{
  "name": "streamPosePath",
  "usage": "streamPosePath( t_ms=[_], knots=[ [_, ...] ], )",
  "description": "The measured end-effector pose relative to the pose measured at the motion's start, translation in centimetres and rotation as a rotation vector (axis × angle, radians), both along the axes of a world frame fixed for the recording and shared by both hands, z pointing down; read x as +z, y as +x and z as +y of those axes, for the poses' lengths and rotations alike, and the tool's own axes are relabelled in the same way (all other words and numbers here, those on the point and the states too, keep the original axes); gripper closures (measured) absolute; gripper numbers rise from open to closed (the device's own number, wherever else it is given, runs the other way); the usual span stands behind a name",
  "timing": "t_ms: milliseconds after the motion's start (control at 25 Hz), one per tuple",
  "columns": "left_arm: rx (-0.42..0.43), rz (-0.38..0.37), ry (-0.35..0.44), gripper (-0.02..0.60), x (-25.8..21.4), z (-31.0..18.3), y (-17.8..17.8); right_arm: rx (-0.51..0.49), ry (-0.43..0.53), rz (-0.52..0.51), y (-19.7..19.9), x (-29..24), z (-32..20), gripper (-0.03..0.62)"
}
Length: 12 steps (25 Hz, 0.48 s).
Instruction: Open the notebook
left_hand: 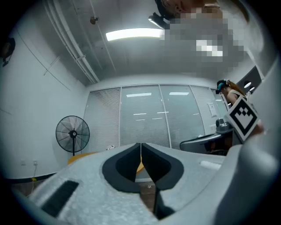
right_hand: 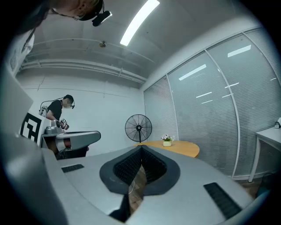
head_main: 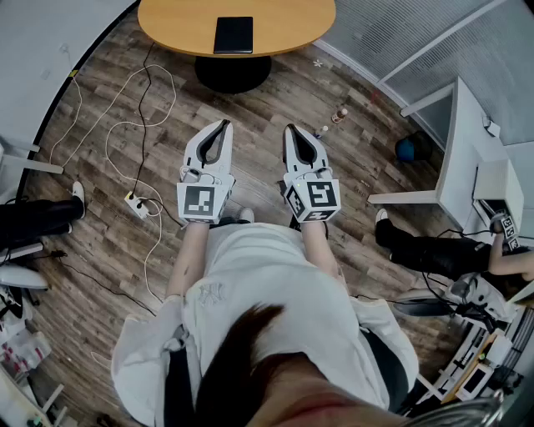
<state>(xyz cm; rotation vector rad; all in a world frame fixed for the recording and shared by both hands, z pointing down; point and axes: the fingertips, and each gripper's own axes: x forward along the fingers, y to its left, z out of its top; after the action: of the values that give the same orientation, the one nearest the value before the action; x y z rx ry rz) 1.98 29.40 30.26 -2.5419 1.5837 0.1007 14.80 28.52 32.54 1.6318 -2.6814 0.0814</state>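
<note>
A closed black rectangular notebook [head_main: 233,34] lies at twelve o'clock on the round orange surface [head_main: 167,25]. The left tool [head_main: 223,125] and right tool [head_main: 289,129] are pressed together, empty

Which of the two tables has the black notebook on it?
The round wooden table at the top of the head view; the closed notebook lies on it. The white desk at the right shows none.

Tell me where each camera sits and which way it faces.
Head view: on person's head, facing steeply down at table, notebook; forearms, left tongs, right tongs show.
Left gripper view: rides left tongs, faces glass wall; its shut jaws show.
Right gripper view: rides right tongs, faces table; its shut jaws show.
Shared: gripper views both show fan.
</note>
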Motion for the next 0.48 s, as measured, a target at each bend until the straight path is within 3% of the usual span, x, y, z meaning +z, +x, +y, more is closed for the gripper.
streamPosePath(
  t_ms=[480],
  knots=[
    [0.002, 0.004, 0.003, 0.558, -0.25, -0.36, 0.37, -0.026, 0.016, 0.021, -0.20, -0.50, -0.18, 0.592]
  ],
)
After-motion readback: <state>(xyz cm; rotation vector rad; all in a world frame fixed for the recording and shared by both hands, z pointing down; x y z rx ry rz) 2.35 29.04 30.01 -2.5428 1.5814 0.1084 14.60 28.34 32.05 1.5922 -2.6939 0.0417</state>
